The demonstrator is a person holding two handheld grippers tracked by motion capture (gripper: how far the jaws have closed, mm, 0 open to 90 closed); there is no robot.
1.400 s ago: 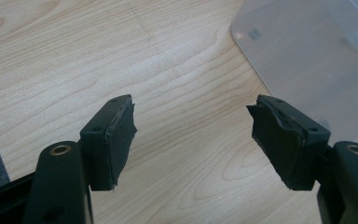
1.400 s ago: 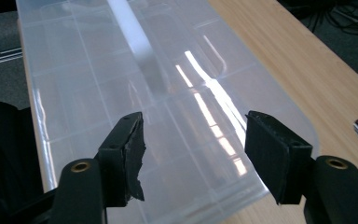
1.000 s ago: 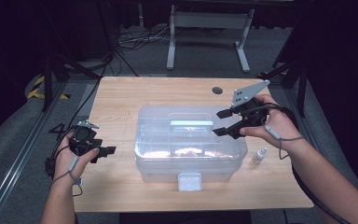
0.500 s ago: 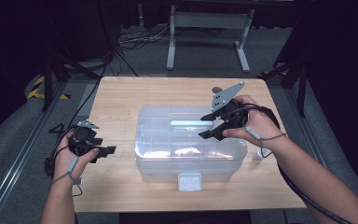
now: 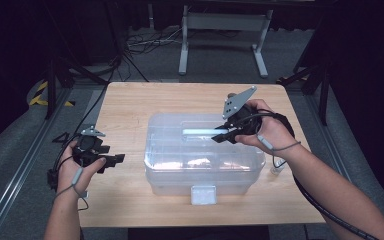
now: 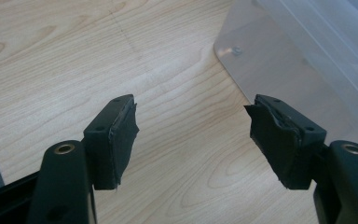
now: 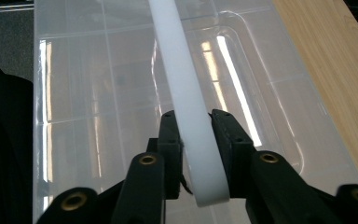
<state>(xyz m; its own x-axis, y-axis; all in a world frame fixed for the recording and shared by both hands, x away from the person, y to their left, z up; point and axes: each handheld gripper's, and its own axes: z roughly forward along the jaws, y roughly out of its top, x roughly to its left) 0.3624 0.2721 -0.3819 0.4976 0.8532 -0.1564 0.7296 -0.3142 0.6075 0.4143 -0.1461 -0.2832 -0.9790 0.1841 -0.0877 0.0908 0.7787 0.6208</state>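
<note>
Your right gripper (image 5: 223, 134) was over the top of the clear plastic box (image 5: 203, 162), which sat in the middle of the wooden table (image 5: 130, 107). In the right gripper view, its two black jaws had just been closing, and the long white handle (image 7: 186, 107) of the box was between them. The pads (image 7: 173, 140) pressed on both sides of that handle, close to its near end. The handle ran away from the jaws across the clear lid (image 7: 98, 93), and a bright strip of light shone on the lid beside it. In the high view you could see the handle (image 5: 200, 132) as a pale bar on top of the box, with your right hand (image 5: 262, 131) wrapped around the gripper behind it.

Your left gripper (image 5: 111, 159) was well apart from the box, out over the left side of the table. Your left hand (image 5: 77, 165) held it low over the wood. In the left gripper view, its jaws stood wide apart with only bare wood between them. The tips pointed toward a corner of the box (image 6: 279, 60).

A small white latch (image 5: 203, 194) sat on the front of the box, on the side near you. A little clear bottle (image 5: 278, 166) stood on the table just beside the right end of the box, under your right wrist.
</note>
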